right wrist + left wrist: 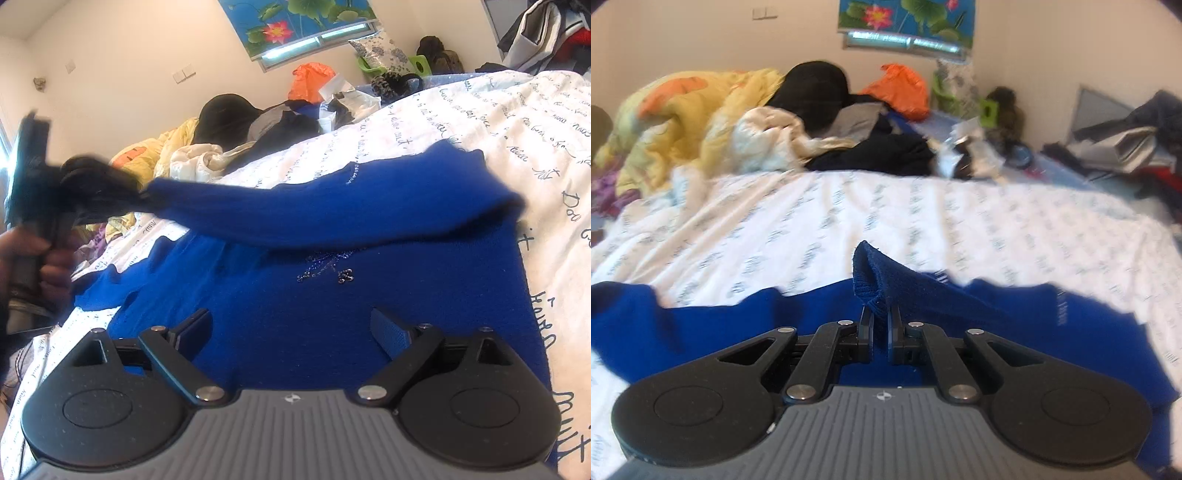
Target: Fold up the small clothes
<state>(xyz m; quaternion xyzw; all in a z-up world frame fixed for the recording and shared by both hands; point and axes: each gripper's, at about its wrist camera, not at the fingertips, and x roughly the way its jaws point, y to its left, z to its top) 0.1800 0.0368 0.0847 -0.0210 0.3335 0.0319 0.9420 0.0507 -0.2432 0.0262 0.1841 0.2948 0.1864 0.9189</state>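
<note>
A small blue knit sweater (332, 295) lies spread on the white printed bedsheet (517, 122). My left gripper (880, 314) is shut on the cuff of its sleeve (871, 273) and holds it lifted off the bed. In the right wrist view the left gripper (122, 195) shows at the left, blurred, with the sleeve (332, 210) stretched across the sweater's body. My right gripper (291, 328) is open and empty, low over the sweater's body below a small bead decoration (332, 269).
A heap of bedding and clothes lies at the far side of the bed: a yellow quilt (683, 122), black garments (879, 155), an orange bag (905, 88). More clothes (1137, 136) pile at the right. The white sheet (849, 214) stretches beyond the sweater.
</note>
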